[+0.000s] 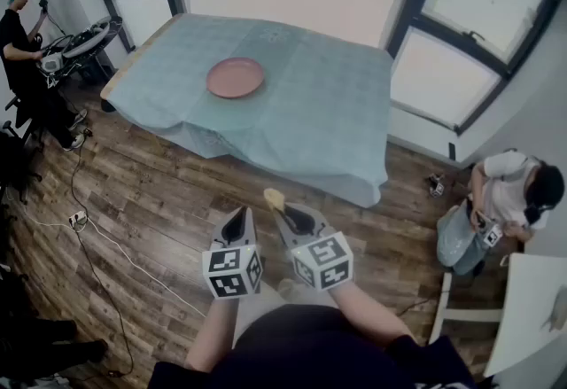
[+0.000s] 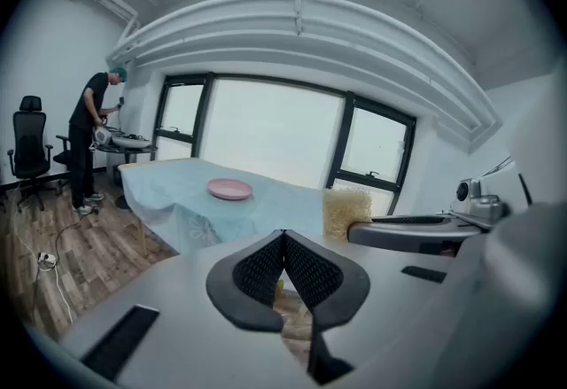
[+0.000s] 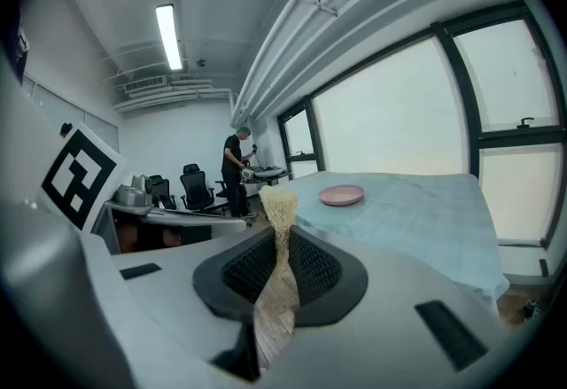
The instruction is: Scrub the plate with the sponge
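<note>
A pink plate [image 1: 236,77] lies on a table covered with a light blue cloth [image 1: 310,112]; it also shows as the plate [image 2: 230,190] in the left gripper view and the plate [image 3: 341,195] in the right gripper view. Both grippers hang over the wooden floor, well short of the table. My right gripper [image 1: 285,207] is shut on a thin yellow sponge [image 3: 277,210], which sticks out past the jaws as the sponge [image 1: 274,198]. My left gripper [image 1: 239,221] is shut with nothing between its jaws. The sponge [image 2: 345,212] is visible to its right.
A person [image 1: 25,59] stands by a desk at the far left. Another person [image 1: 500,206] crouches at the right near a white table [image 1: 532,307]. A cable [image 1: 106,241] runs across the floor. Large windows [image 1: 469,42] line the far wall.
</note>
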Tool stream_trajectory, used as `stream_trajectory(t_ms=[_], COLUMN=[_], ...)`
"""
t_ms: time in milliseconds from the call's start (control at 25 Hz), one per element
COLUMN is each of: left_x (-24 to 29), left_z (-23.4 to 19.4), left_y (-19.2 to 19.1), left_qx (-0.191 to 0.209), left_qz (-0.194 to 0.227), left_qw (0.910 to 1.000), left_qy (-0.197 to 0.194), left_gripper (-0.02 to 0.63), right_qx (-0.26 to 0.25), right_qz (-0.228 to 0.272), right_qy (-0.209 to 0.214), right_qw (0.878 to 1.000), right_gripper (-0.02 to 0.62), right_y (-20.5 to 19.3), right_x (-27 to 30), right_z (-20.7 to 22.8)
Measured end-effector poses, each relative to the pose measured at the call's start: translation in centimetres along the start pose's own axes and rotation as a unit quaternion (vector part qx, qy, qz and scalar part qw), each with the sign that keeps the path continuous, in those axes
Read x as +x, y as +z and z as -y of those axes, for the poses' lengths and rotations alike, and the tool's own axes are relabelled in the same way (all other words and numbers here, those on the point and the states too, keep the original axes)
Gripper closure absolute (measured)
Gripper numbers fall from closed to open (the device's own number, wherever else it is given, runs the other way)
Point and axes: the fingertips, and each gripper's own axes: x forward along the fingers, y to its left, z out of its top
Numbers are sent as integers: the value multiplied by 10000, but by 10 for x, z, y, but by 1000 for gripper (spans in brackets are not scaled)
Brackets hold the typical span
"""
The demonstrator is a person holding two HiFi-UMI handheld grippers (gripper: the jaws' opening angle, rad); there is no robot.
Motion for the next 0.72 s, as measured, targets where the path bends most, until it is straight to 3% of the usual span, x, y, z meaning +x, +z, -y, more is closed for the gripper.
stream_trajectory(t_ms=[720], left_x=[-1], left_z=[-7], left_y=[-2], left_qx=[-129], left_qz=[-43], left_qw=[9999], left_qy=[104], left_gripper=[595], right_qx=[178], right_qz=[76], right_qy=[282], right_qw=[9994], right_gripper=[543], right_y=[-1], right_x=[2], right_z=[0])
